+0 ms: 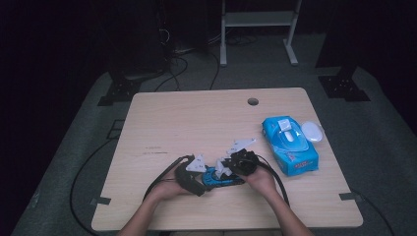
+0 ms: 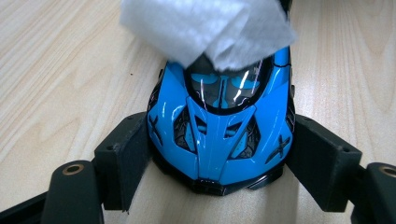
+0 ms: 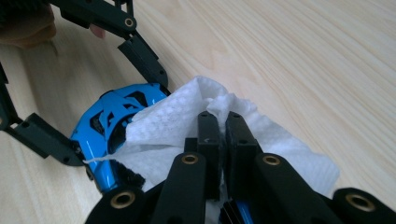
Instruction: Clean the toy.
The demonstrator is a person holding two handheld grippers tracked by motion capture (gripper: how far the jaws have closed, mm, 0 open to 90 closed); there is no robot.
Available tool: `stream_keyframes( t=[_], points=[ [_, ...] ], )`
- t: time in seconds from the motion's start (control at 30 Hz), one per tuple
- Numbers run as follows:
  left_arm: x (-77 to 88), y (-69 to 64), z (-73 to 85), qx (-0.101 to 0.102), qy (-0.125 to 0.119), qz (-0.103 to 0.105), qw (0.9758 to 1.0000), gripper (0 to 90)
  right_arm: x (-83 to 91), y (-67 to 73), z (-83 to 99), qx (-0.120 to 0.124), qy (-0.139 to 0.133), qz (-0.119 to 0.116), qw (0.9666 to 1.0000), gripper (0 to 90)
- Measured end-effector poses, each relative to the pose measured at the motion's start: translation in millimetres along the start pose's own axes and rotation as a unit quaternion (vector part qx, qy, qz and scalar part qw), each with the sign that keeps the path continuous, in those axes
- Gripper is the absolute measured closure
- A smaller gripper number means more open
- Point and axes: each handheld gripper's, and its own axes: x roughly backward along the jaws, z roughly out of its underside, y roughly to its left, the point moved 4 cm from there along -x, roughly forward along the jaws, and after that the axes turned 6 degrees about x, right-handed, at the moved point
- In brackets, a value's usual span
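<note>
Blue toy car (image 2: 219, 135) on table (image 1: 196, 118) near front edge, long axis across table, nose toward left gripper (image 2: 219, 163), clamped at sides. Right gripper (image 3: 223, 140) pinches white wipe (image 3: 187, 126) against car roof.

The wipe (image 2: 205, 30) is covering the car (image 2: 219, 135) roof and rear in the left gripper view, and the top edge is cutting it off. In the right gripper view the wipe is hiding most of the car. The pack (image 1: 290, 145) print is showing too small to read.
</note>
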Motion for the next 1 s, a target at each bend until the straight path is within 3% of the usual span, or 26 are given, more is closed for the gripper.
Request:
stream_keyframes(
  t=[0.07,0.2,0.4,0.5,0.57,0.6,0.63,0.77,0.83,1.0],
  points=[
    [0.0,-0.1,0.0,0.000,0.000,0.000,1.0000,24.8,3.3,1.0,1.9,-0.005,-0.010,0.000,0.9999,85.7],
    [0.1,-0.3,0.0,0.000,0.002,0.001,1.0000,24.8,8.2,4.7,2.1,0.016,-0.008,0.005,0.9998,85.8],
    [-0.2,-0.2,0.0,0.000,0.001,0.001,1.0000,24.8,22.7,-2.7,21.5,0.002,-0.008,0.022,0.9997,85.7],
    [-0.1,0.0,0.1,0.000,0.001,0.001,1.0000,24.8,26.1,4.3,23.0,0.006,-0.026,0.017,0.9995,85.7],
    [0.0,-0.5,0.1,0.001,0.002,0.001,1.0000,24.8,25.0,13.8,18.0,0.017,-0.038,0.001,0.9991,85.6],
    [0.0,-0.5,0.1,0.001,0.002,0.001,1.0000,24.7,24.3,18.0,16.2,0.035,-0.031,0.009,0.9989,85.6],
    [0.0,-0.6,0.1,0.001,0.002,0.000,1.0000,24.7,24.3,18.0,16.2,0.035,-0.031,0.009,0.9989,85.6],
    [-0.1,-0.2,-0.2,-0.002,0.002,0.000,1.0000,24.8,31.6,10.4,26.1,0.028,-0.029,0.018,0.9990,85.5],
    [-0.2,0.0,-0.1,-0.003,0.002,0.001,1.0000,24.8,40.9,2.8,38.4,0.002,-0.036,0.030,0.9989,85.5],
    [0.0,0.0,0.0,0.000,0.002,0.000,1.0000,24.9,41.6,-1.4,37.2,-0.002,-0.028,0.037,0.9989,85.4]
  ],
)
